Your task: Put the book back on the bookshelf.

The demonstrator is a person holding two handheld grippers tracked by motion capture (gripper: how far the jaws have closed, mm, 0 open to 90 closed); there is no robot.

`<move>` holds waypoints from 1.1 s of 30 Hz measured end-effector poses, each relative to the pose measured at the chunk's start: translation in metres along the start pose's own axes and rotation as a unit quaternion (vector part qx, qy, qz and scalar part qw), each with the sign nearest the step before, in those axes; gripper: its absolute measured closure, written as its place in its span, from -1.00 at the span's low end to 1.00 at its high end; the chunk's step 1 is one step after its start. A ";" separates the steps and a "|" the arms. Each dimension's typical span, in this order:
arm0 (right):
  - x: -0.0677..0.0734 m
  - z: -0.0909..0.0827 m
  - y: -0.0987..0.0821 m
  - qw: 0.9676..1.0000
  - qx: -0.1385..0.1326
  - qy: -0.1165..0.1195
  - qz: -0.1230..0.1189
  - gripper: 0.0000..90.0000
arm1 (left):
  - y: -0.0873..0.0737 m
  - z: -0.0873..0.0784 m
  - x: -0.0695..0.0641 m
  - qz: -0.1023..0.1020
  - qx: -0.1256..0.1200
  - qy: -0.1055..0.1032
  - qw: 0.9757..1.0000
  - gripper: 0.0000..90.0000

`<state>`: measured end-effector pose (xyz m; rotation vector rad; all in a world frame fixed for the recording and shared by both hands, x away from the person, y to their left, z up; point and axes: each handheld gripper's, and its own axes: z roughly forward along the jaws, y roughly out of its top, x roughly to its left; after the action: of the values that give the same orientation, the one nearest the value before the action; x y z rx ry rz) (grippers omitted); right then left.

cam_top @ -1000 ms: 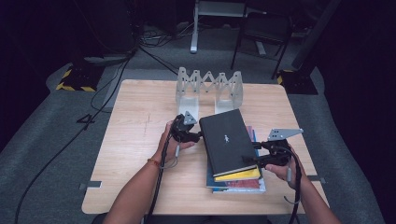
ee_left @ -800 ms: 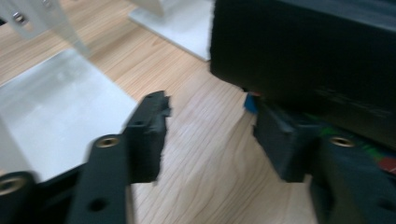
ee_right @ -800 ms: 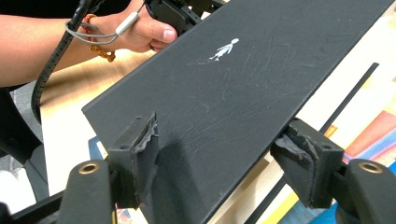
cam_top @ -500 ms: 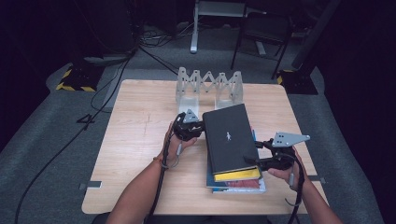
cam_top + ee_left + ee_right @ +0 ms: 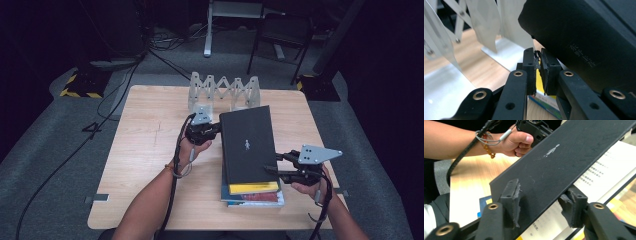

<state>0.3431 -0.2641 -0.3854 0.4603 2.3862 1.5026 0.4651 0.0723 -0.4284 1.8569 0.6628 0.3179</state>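
A pale wooden tabletop (image 5: 150,150) with rounded corners stands on a grey carpeted floor (image 5: 55,170). At its far edge sits a white folding zigzag rack (image 5: 222,90). The room behind is dark. Black cables (image 5: 125,85) trail across the carpet at the left, past a yellow-and-black striped block (image 5: 80,85). Farther back stand a light grey metal stand (image 5: 220,20) and a dark chair frame (image 5: 280,45).
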 end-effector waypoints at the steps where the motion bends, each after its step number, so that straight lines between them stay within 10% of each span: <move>1: 0.001 0.000 0.001 1.000 0.000 0.002 -0.006 0.24 | 0.002 -0.002 0.000 0.003 -0.002 -0.001 1.000 0.83; 14: 0.001 -0.002 0.001 0.999 0.001 -0.031 -0.030 0.49 | 0.046 -0.022 -0.011 0.055 -0.013 0.026 0.998 0.83; 27: 0.014 -0.010 -0.021 0.999 0.005 -0.037 -0.040 0.64 | 0.042 -0.044 -0.030 0.049 -0.066 -0.011 0.997 0.55; 33: 0.016 -0.011 -0.026 0.999 0.004 -0.035 -0.036 0.66 | 0.036 -0.048 -0.035 0.053 -0.050 -0.003 0.997 0.34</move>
<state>0.3208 -0.2768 -0.4058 0.4159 2.3302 1.4240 0.4229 0.0802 -0.3743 1.8000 0.5362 0.4068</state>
